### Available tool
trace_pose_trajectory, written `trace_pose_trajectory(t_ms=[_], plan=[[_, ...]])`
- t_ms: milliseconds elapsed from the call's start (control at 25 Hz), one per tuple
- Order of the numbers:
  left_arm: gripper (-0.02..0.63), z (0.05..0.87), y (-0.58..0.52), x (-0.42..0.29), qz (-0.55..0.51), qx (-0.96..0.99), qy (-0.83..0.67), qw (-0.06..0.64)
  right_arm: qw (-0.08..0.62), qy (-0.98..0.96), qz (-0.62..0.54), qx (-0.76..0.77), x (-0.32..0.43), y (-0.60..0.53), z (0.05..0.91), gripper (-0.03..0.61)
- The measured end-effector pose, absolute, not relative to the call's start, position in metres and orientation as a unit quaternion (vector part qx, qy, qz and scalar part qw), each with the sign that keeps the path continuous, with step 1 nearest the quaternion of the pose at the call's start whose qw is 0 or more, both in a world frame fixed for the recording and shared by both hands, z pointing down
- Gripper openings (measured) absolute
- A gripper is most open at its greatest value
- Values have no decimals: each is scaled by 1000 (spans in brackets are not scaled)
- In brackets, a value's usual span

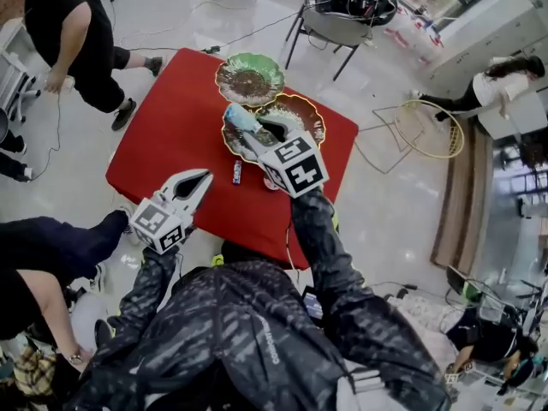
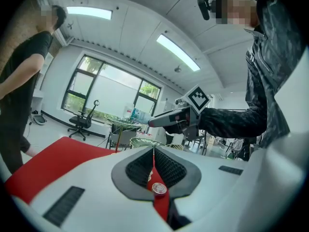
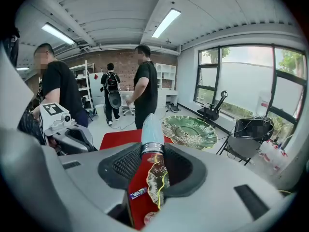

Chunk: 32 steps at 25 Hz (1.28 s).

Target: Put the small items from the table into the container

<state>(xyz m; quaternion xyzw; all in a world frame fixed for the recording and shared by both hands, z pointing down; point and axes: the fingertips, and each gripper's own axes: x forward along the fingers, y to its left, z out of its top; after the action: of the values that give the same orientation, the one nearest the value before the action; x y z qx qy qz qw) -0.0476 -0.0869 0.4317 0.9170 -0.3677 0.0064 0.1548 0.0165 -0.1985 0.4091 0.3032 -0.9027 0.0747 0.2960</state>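
On the red table (image 1: 171, 144) stand a green plate (image 1: 249, 78) at the far edge and a brown gold-rimmed plate (image 1: 300, 114) just nearer. My right gripper (image 1: 248, 131) hangs over the brown plate, shut on a pale blue tube (image 1: 241, 116) with a silver band. In the right gripper view the tube (image 3: 151, 132) sticks out past the fingertips, with the plate's rim (image 3: 158, 180) below. A small wrapped bar (image 1: 237, 172) and a round red cap (image 2: 158, 188) lie on the cloth. My left gripper (image 1: 199, 178) is shut and empty over the near left edge.
Several people stand around the table, one in black at the far left (image 1: 77, 41). A chair (image 1: 338, 20) stands beyond the far edge. A wire hoop basket (image 1: 428, 128) and cables lie on the floor to the right.
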Motion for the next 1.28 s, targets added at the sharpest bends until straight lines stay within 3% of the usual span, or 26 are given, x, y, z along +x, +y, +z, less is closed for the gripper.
trace_pose_trajectory(t_ms=[640, 1280], plan=[[12, 447, -113, -54, 11, 902, -394, 179, 327, -884, 68, 326, 26, -282, 417, 152], [12, 462, -136, -54, 9, 893, -407, 194, 401, -863, 39, 305, 31, -324, 437, 152]])
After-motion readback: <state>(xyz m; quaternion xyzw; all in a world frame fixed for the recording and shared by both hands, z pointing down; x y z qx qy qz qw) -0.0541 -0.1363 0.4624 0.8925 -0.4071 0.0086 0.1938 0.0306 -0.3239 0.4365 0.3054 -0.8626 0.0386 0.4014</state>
